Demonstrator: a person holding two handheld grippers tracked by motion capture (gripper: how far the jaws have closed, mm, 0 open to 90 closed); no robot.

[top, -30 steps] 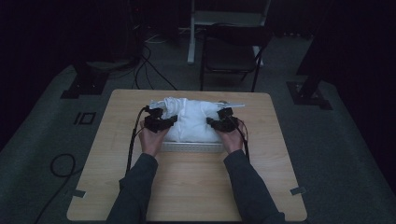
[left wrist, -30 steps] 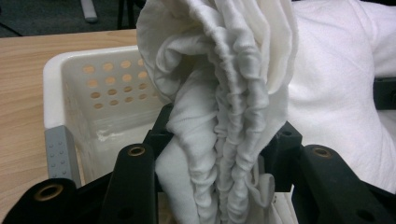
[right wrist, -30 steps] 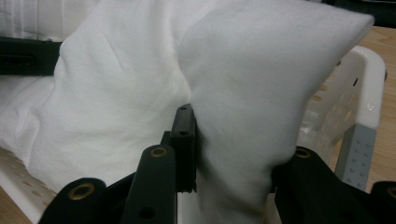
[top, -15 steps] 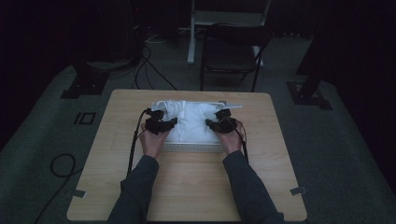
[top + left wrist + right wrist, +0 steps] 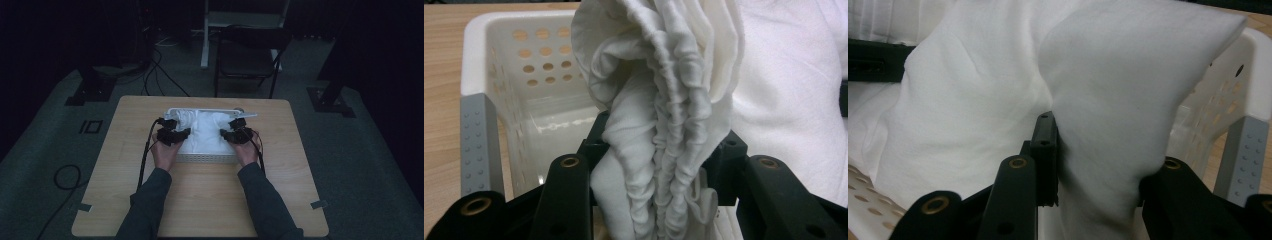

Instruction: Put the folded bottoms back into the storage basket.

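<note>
Left gripper view: white cloth bunched between jaws.

The cloth lies in the basket on the table.

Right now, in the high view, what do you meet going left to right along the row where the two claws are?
Bare wooden table → left claw, shut on the white cloth → white cloth bunched in the white plastic basket → right claw, also shut on the cloth → bare table again.
</note>
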